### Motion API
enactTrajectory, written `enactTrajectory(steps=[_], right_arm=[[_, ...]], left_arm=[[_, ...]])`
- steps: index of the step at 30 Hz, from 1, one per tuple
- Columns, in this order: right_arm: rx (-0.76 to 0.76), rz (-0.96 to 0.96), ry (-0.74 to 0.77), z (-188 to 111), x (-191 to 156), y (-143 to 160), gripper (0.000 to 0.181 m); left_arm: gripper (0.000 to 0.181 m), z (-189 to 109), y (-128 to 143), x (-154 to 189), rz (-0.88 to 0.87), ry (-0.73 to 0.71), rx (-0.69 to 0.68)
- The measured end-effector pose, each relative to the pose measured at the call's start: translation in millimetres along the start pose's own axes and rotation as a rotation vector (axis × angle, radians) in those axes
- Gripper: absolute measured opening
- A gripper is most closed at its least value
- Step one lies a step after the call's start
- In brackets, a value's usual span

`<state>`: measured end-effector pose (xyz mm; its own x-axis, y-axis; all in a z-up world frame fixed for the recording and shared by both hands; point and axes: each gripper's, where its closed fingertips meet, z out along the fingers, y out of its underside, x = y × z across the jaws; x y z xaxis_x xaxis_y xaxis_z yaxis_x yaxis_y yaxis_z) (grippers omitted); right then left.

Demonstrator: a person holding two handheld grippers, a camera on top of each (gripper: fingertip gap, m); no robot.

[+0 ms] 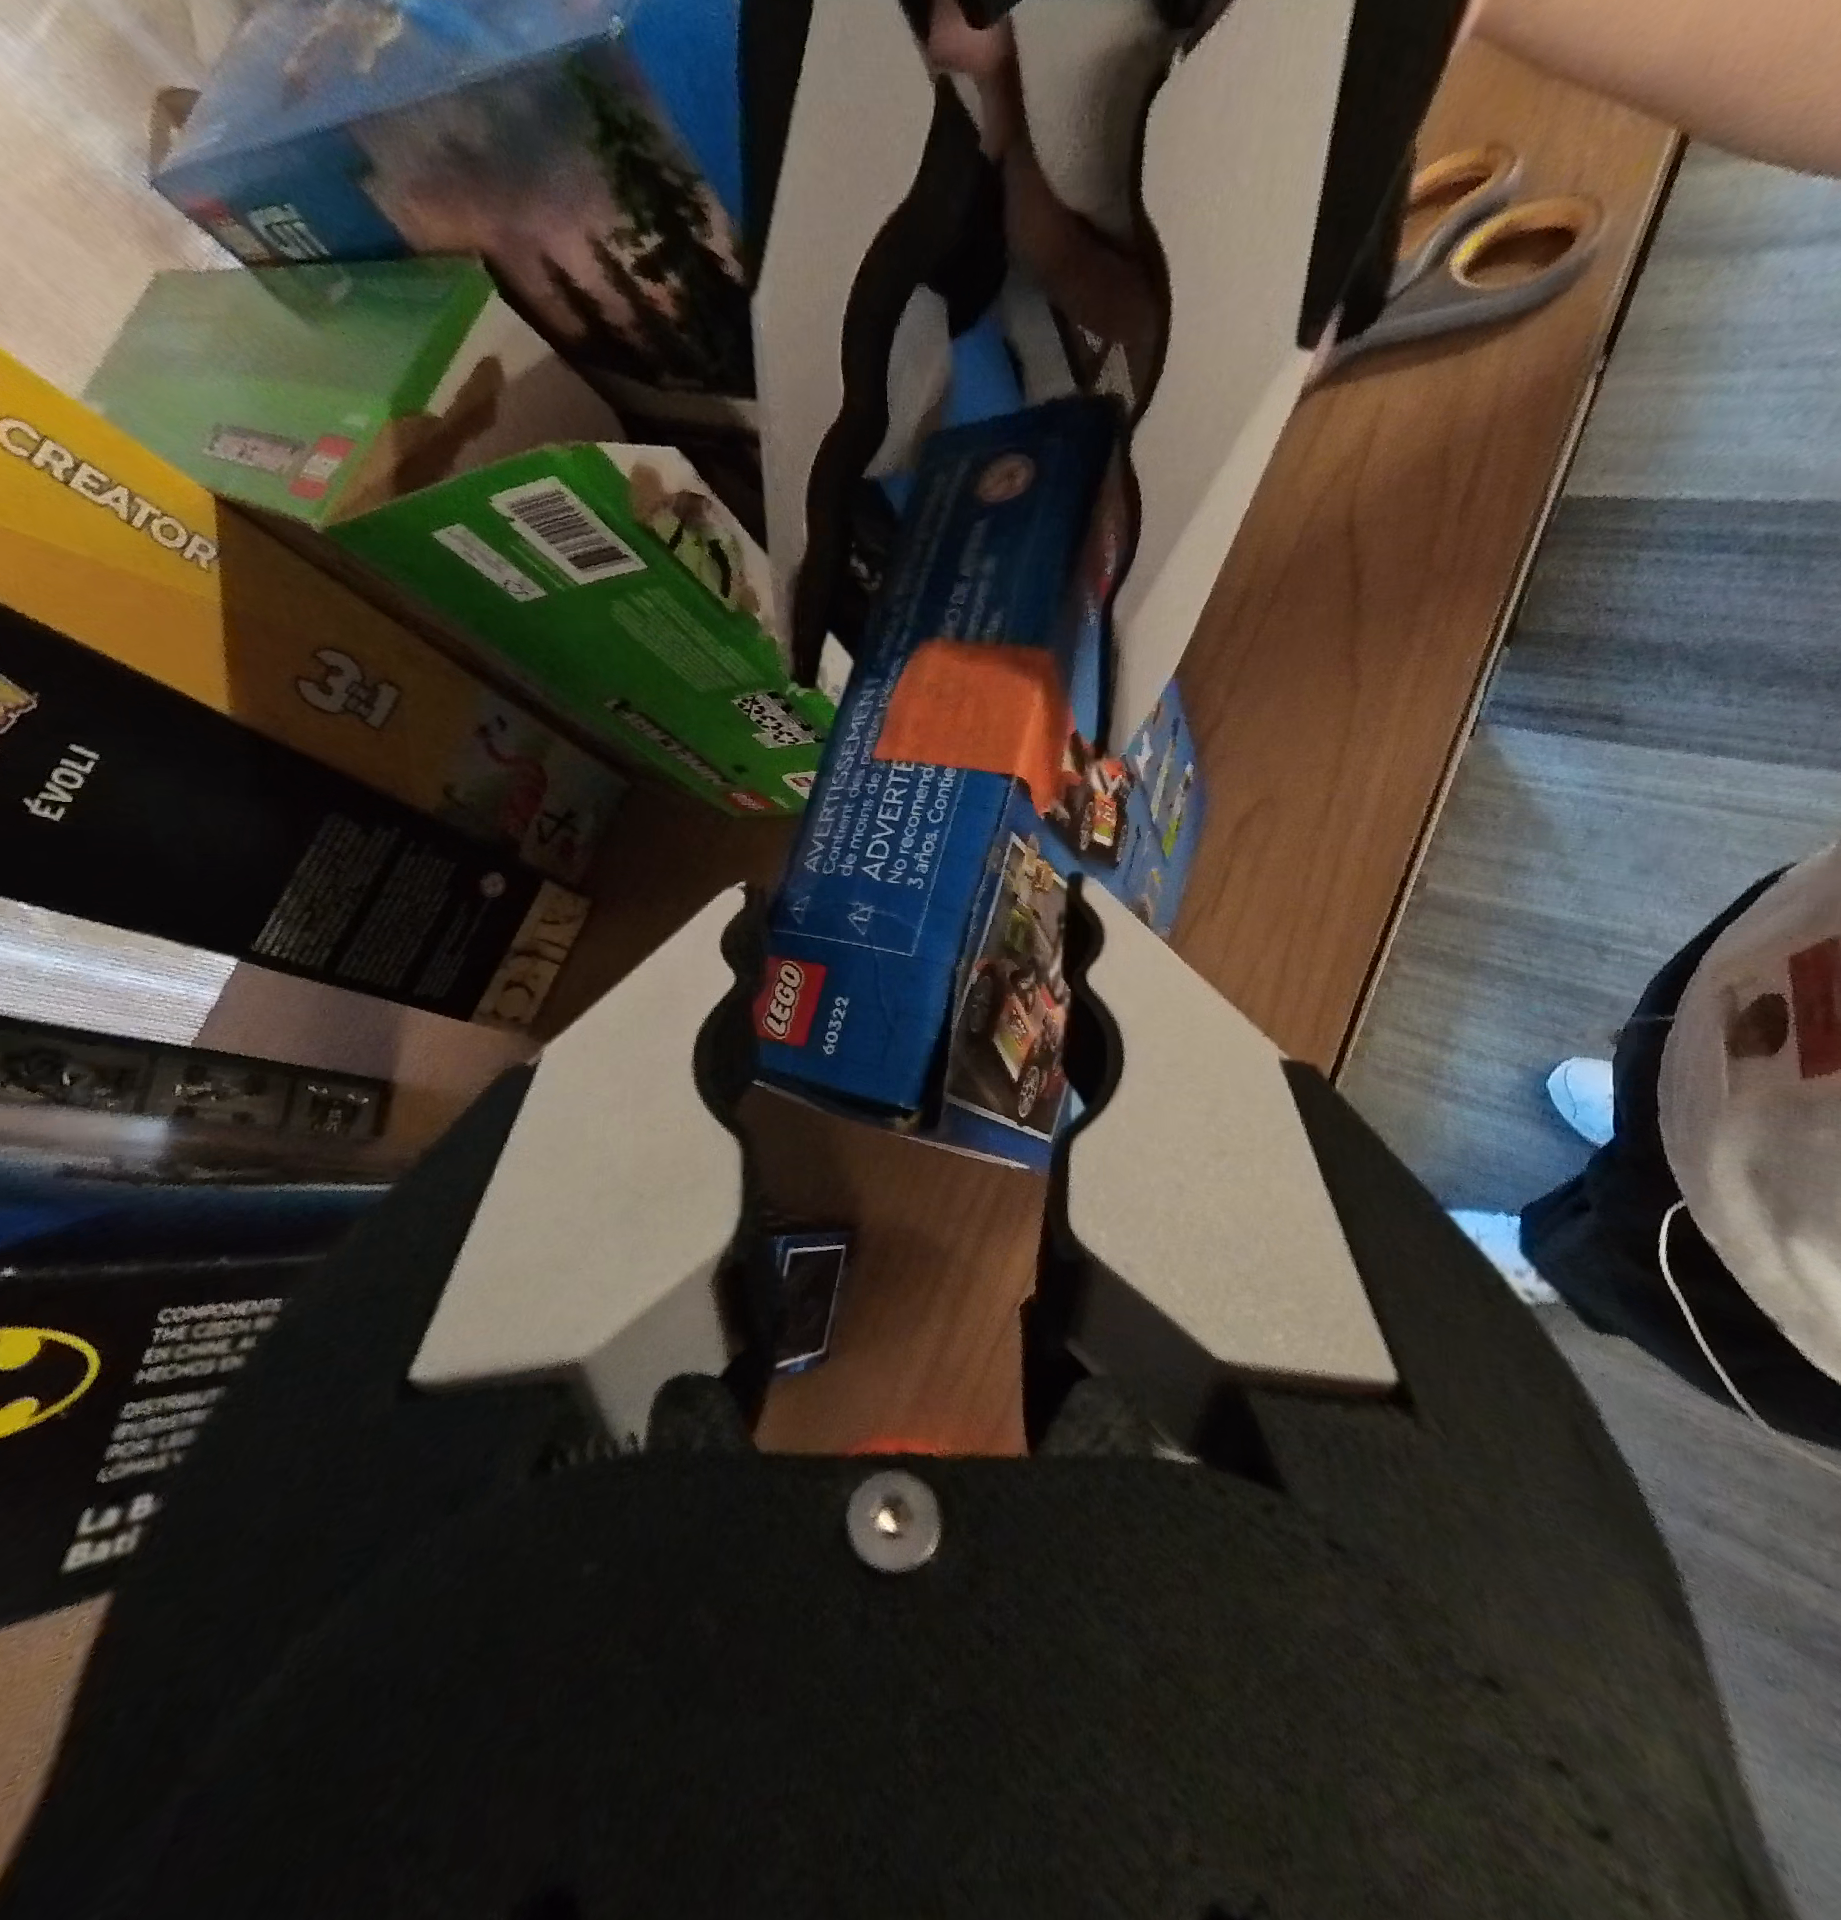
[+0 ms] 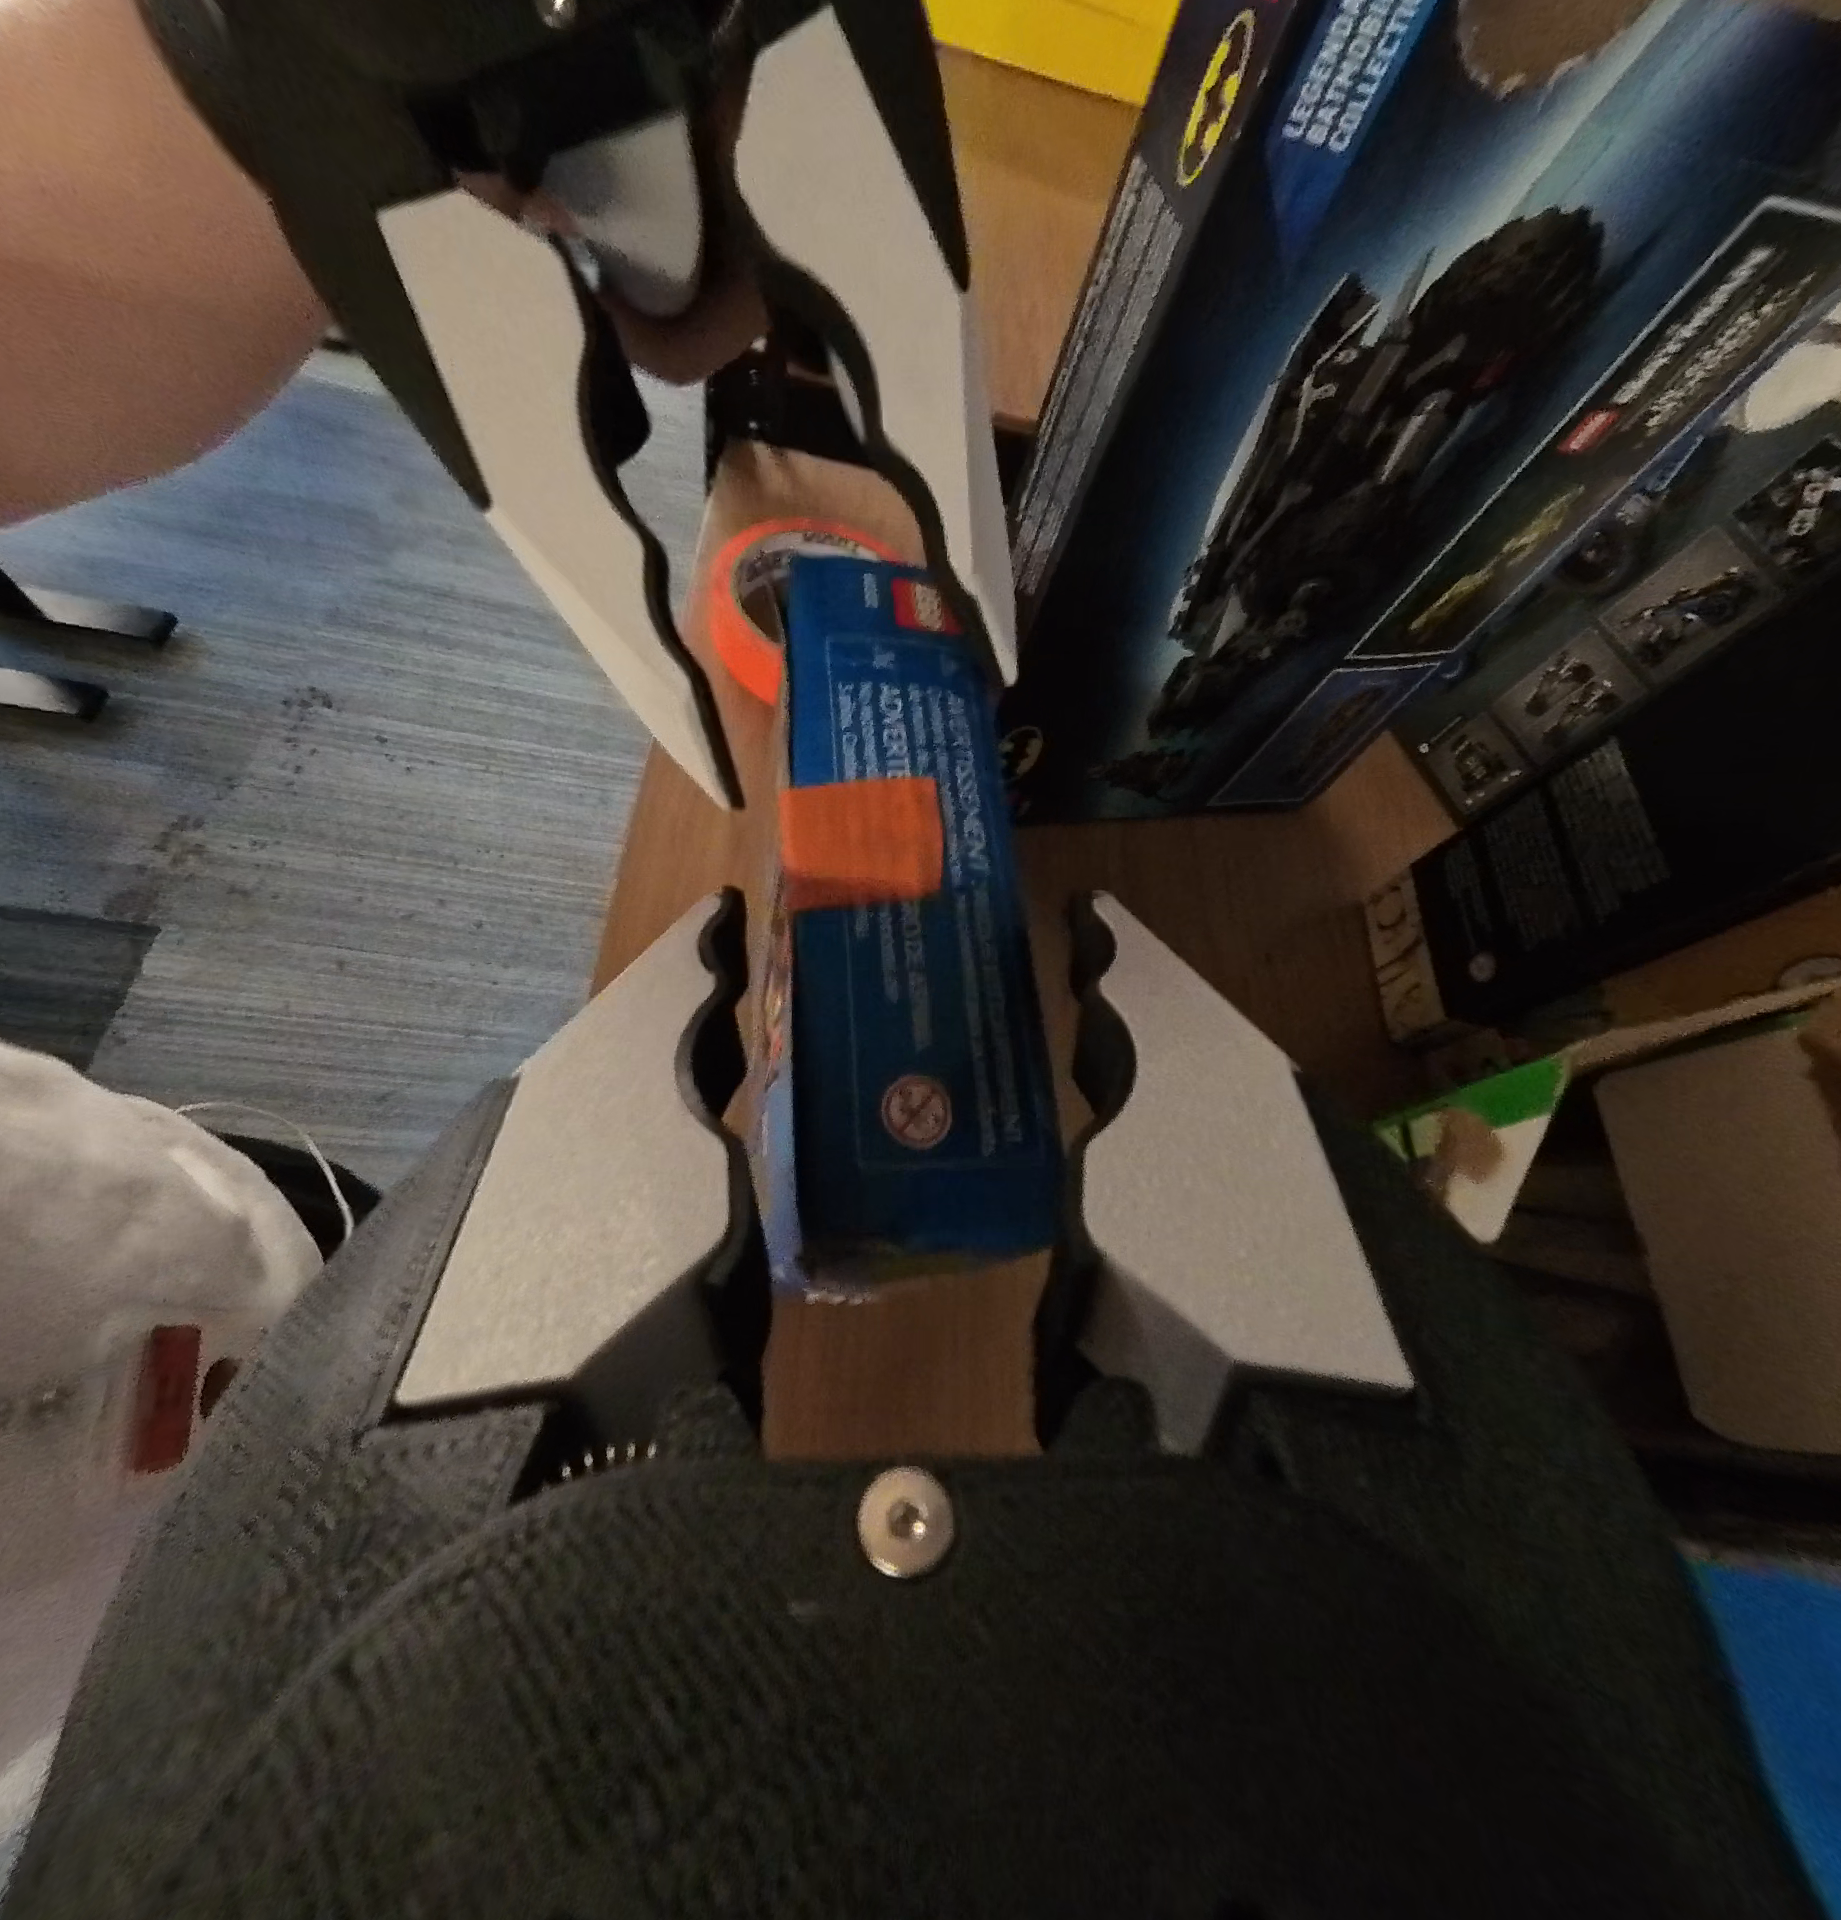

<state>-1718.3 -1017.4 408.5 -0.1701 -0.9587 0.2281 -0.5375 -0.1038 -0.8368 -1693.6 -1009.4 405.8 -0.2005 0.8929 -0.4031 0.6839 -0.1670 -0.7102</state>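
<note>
Together, the left gripper point(image 1: 900, 997) and right gripper point(image 2: 900, 1023) bracketed the blue box point(image 2: 911, 935), jaws apart; beside it stood tape roll point(image 2: 744, 603), scissors point(image 1: 1477, 249), black box point(image 2: 1415, 416).

Stacked boxes point(image 1: 303, 665) wall one side of the blue box point(image 1: 895, 831) — table point(image 1: 1342, 644) edge side lies bare, scissors point(image 1: 1477, 249) apart.

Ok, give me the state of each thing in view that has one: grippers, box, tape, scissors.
Left gripper: open, straddling one end of the blue box.
Right gripper: open, straddling the other end.
Blue box: on edge on the wooden table, flap taped shut with orange tape strip.
Orange tape roll: behind the box.
Scissors: flat on the table.
</note>
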Motion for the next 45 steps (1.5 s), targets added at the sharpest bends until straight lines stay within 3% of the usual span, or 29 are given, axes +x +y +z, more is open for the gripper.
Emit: enactTrajectory(steps=[4,7,16,18,22,25,27,29,36,40,42,45], right_arm=[[-0.026,0.009,0.048,10,3,-8,0.052],[-0.069,0.022,0.000,14,-3,-6,0.042],[-0.105,0.026,0.088,16,4,-8,0.050],[-0.074,0.010,0.135,14,9,-13,0.059],[-0.097,-0.027,0.122,11,5,-14,0.042],[-0.005,-0.074,0.121,-8,4,-28,0.075],[0.019,-0.046,0.038,-17,-4,-28,0.075],[0.022,-0.024,0.050,-19,5,-25,0.071],[-0.170,-0.081,-0.020,8,-2,-7,0.070],[-0.290,-0.085,-0.010,14,1,-3,0.044],[-0.347,-0.065,-0.009,14,0,-3,0.043],[-0.470,-0.046,-0.014,15,-1,4,0.063]], left_arm=[[0.047,1,-1,-5,-0.045,-0.033,0.035],[0.045,2,-1,-5,-0.042,-0.049,0.034],[0.045,2,0,-6,-0.079,-0.050,0.042],[0.045,2,-1,-6,-0.086,-0.045,0.048],[0.044,4,-2,-9,-0.103,-0.054,0.054],[0.046,3,-3,-7,-0.112,-0.033,0.058],[0.046,0,-4,-3,-0.093,-0.024,0.075],[0.053,-2,-3,-1,-0.087,-0.019,0.079],[0.062,-5,1,-3,-0.161,0.012,0.124],[0.050,-3,5,-10,-0.162,-0.045,0.145],[0.049,-3,5,-10,-0.158,-0.052,0.143],[0.048,-3,4,-7,-0.129,-0.059,0.136]])
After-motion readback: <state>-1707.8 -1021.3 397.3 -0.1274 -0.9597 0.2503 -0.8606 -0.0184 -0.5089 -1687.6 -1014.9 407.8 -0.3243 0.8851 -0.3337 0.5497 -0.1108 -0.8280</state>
